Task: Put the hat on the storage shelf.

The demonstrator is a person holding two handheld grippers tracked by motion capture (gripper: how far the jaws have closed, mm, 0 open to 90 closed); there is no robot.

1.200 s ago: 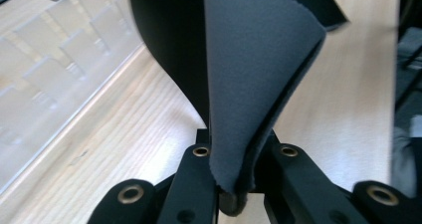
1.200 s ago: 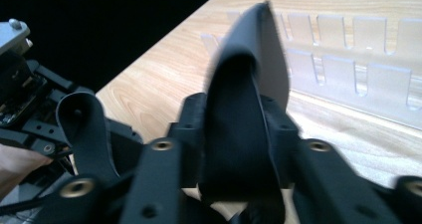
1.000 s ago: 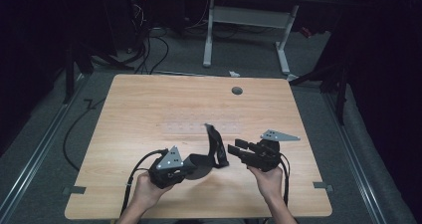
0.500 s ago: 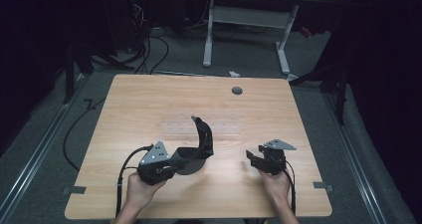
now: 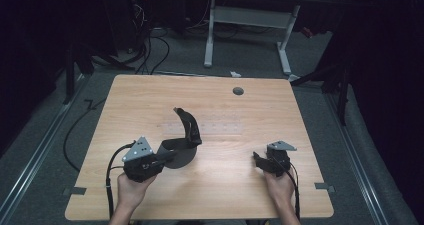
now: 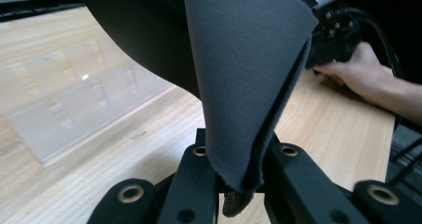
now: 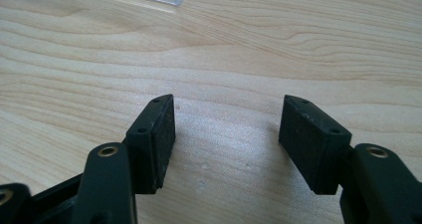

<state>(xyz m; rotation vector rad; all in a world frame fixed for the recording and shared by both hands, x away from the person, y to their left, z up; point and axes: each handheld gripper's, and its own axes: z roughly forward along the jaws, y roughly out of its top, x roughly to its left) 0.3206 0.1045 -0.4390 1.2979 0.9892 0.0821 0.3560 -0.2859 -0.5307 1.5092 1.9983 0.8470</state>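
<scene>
Now the left gripper (image 5: 165, 157) alone carries the dark grey floppy fabric strap (image 5: 186, 135), pinched by one end.
Its fingers (image 6: 199, 194) clamp the doubled edge, so the strap arches up and curls above the pale wooden counter (image 5: 220, 195), probably kept clear for repositioning. The right gripper (image 7: 226, 134) rests low on the counter well apart, its fingers (image 7: 157, 139) just spread wide with nothing between them, likely because it has let go.

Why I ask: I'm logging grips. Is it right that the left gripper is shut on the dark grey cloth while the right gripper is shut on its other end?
Not quite. The left gripper is shut on the dark grey cloth, but the right gripper holds nothing: the right gripper view shows its jaws, which have just been opening, apart over bare table.
</scene>
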